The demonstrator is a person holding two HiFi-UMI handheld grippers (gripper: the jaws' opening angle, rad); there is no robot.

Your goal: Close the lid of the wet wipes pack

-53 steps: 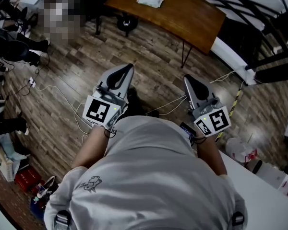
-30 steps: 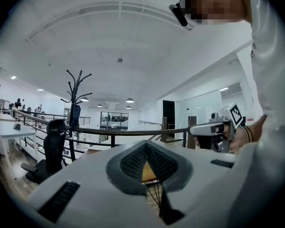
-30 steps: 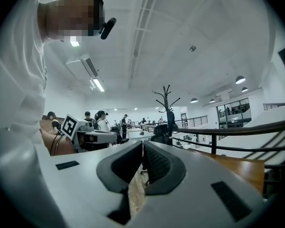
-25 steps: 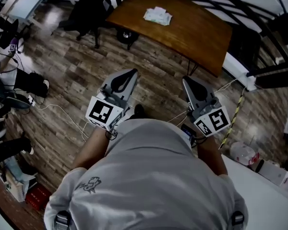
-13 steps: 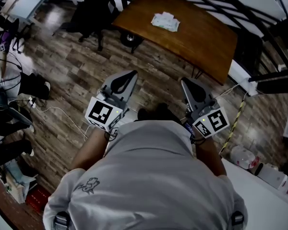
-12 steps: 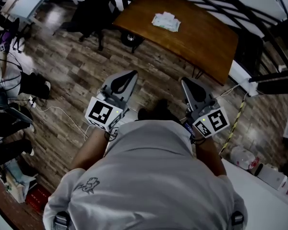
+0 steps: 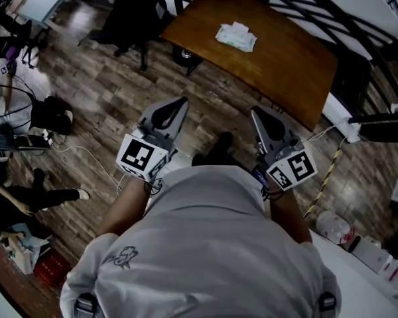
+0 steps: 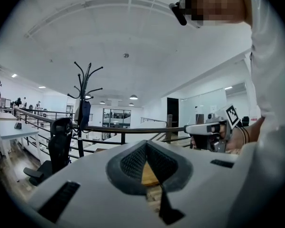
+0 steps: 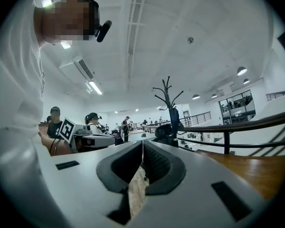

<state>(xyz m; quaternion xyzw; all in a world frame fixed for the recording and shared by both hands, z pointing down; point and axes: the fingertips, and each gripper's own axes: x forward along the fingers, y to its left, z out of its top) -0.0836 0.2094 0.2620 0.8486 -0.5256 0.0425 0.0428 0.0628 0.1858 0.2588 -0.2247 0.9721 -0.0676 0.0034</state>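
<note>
**Left tool (image 7: 179, 101) and right tool (image 7: 255, 110) shut, pack (image 7: 236, 36) well ahead**

The left tool pointed toward 12 o'clock above the wood floor (image 7: 106, 85), its jaws closed tip to tip on nothing. The right tool stood at its 3 o'clock, jaws likewise together and empty. The pack lay on the brown counter (image 7: 288, 58) at 12 o'clock, well apart from both tools.
</note>
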